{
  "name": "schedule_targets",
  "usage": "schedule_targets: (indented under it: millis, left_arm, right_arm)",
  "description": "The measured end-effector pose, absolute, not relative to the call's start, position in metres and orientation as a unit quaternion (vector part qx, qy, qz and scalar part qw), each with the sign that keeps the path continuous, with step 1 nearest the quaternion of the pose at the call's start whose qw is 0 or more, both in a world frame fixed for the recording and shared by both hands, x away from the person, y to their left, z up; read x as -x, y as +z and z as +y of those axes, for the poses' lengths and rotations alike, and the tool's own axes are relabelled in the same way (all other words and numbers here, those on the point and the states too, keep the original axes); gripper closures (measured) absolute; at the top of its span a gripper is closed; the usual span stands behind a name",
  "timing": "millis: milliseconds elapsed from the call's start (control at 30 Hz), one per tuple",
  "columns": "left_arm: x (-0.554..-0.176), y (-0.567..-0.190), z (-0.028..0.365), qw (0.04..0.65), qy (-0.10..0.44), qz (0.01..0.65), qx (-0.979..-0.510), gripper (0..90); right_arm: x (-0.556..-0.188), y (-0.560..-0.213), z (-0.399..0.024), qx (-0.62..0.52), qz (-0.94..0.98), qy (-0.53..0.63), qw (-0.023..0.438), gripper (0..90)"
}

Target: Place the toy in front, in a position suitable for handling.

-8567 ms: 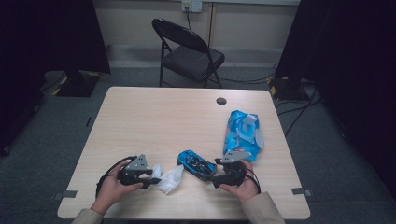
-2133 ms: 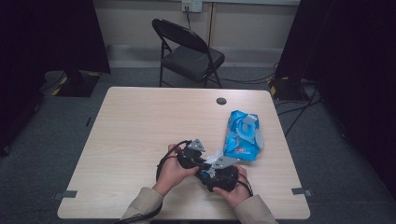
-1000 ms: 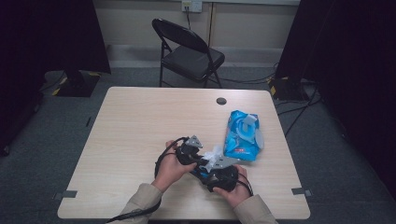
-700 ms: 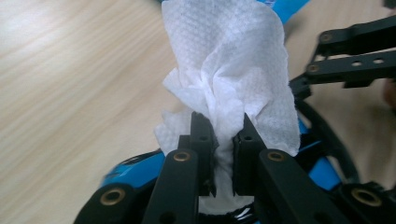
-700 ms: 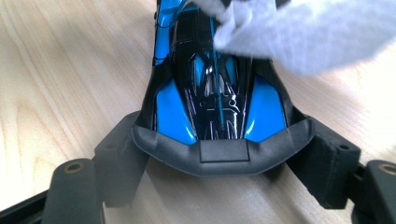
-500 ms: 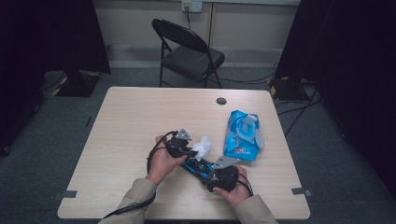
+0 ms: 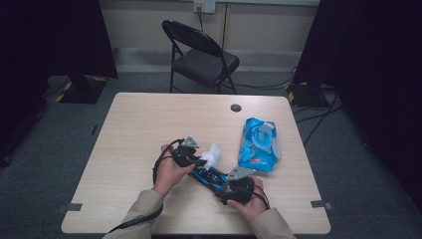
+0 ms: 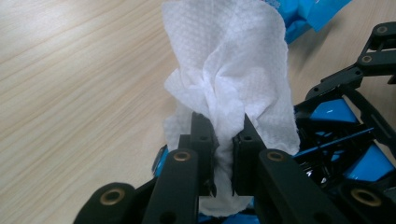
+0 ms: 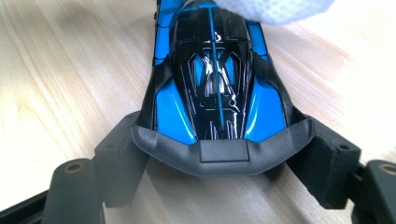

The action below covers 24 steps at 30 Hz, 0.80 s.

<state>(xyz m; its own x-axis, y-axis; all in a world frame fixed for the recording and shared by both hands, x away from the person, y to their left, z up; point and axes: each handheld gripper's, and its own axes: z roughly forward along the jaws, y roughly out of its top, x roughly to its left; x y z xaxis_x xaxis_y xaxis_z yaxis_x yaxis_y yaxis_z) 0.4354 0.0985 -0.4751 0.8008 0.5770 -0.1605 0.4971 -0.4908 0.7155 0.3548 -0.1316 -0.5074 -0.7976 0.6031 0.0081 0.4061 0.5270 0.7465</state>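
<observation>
- The bench [image 7: 149, 124] carries everything near its front edge; the far half and the left side lie bare, with a small dark round hole cover [image 7: 236, 107] near the far edge.
- A folding chair [image 7: 199, 55] stands beyond the far edge, well apart from the work.
- The blue wipes pack [image 7: 258, 144] lies right of centre, its flap lifted; its print is too small to read. It leaves a strip of bare bench before the right edge.
- The right gripper [image 9: 219, 161] has its jaws clamped on the sides of the blue and black toy car [image 9: 212, 84] at its spoiler end; the car lies on the bench between both hands, its nose hidden under the wipe.
- The left gripper [image 8: 223, 154] has its jaws pinched shut on a crumpled white wipe [image 8: 229, 74], which touches the car's far end; the lower wipe is hidden behind the jaws.
</observation>
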Motion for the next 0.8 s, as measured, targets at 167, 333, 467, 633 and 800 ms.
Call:
schedule_targets:
  millis: [167,333,467,633,800]
  left_arm:
    - [-0.434,-0.479,0.108,0.401,0.056,0.323,-0.855,82.2]
    - [-0.435,-0.480,0.114,0.404,0.054,0.330,-0.851,82.2]
    - [-0.435,-0.480,0.116,0.400,0.052,0.338,-0.850,82.2]
    - [-0.434,-0.483,0.120,0.411,0.048,0.350,-0.841,82.2]
    - [-0.433,-0.483,0.122,0.414,0.049,0.354,-0.837,82.2]
  right_arm:
    - [-0.355,-0.507,-0.132,-0.292,0.865,0.389,0.127,25.0]
    - [-0.355,-0.507,-0.132,-0.292,0.864,0.389,0.127,25.0]
    - [-0.355,-0.507,-0.132,-0.292,0.865,0.389,0.127,25.0]
    - [-0.355,-0.507,-0.132,-0.292,0.864,0.389,0.127,25.0]
    - [-0.355,-0.507,-0.132,-0.292,0.864,0.389,0.127,25.0]
